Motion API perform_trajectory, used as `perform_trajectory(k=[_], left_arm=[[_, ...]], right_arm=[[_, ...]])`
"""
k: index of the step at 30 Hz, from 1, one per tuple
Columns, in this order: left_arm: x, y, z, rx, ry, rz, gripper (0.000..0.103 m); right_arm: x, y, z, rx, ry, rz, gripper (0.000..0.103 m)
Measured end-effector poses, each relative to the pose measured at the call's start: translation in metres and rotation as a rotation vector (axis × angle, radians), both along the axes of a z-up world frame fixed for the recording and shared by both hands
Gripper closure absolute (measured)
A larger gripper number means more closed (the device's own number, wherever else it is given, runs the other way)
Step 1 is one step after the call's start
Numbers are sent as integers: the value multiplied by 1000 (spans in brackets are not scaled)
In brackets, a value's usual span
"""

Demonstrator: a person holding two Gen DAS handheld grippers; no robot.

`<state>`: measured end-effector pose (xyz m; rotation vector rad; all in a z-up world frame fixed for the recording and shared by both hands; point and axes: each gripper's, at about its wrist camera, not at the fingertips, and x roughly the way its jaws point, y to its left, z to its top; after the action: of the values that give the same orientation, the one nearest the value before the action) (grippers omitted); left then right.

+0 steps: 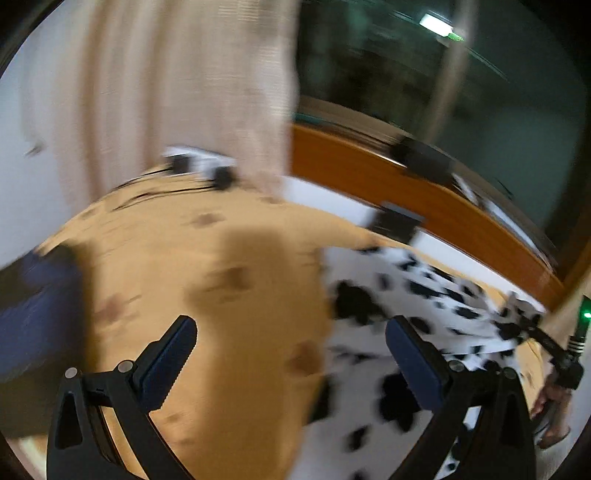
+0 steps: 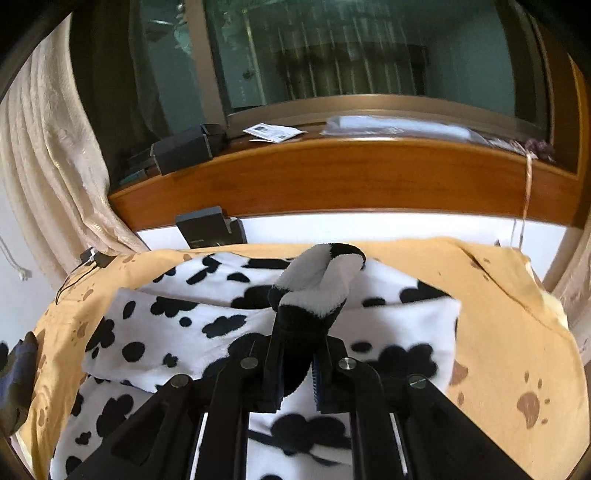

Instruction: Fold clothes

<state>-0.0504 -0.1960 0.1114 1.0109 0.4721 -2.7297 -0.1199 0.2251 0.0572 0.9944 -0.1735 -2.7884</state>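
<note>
Yellow paw-print bedspread (image 2: 498, 325) under cow-print garment (image 2: 184, 332) lengthwise left-right; right fingers (image 2: 325, 365) pinching it, left fingers (image 1: 413, 365) apart.

Yellow paw-print sheet (image 2: 498, 332) carries the cow-print garment (image 2: 166, 332).

Orange wooden ledge (image 2: 347, 177) ran across room beneath large dark window (image 2: 332, 55). Glass showed dim greenish reflections; bright ceiling lamp (image 1: 437, 24) mirrored in it. Cream curtain (image 2: 48, 166) hung left of ledge, against white wall (image 2: 14, 258). Dark boxes (image 2: 181, 151), white card (image 2: 273, 132) and clear plastic packet (image 2: 399, 125) lay on ledge. Below ledge, white strip, then yellow paw-print sheet (image 2: 517, 350) covered bed. Left view blurred.
</note>
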Motion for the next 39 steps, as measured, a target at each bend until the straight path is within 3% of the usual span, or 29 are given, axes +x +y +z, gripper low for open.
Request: perform_trajectory(k=[5,8,13,16,19,24,32,35,39], left_arm=[[-87,56,-17,52,-119,-153,0],[-125,79,-49,81,-212,-143,0],[-144,81,-97,102,-290,-67,0],[-146,87,-106,-3,-277,-60,0],[-142,92,-111,-53,-251,-66,0],[-141,98,-114,-130,-220,-80,1],[-143,97,-115,-128,-209,-82,1],[-143,96,-115,-127,-205,-85,1],[-142,94,-115,-119,-199,-91,1]], right_arm=[[5,13,-18,-31,-24,-12,91],[8,19,-27,-40,-35,-17,91],[13,26,-33,-18,-37,-26,91],[13,34,-42,-24,-71,-24,90],[14,42,-55,-53,-129,-19,90],[22,52,-45,-23,-95,-62,86],[37,67,-24,36,-19,-140,86],[28,42,-23,66,-9,-12,85],[11,12,-49,158,-113,122,84]])
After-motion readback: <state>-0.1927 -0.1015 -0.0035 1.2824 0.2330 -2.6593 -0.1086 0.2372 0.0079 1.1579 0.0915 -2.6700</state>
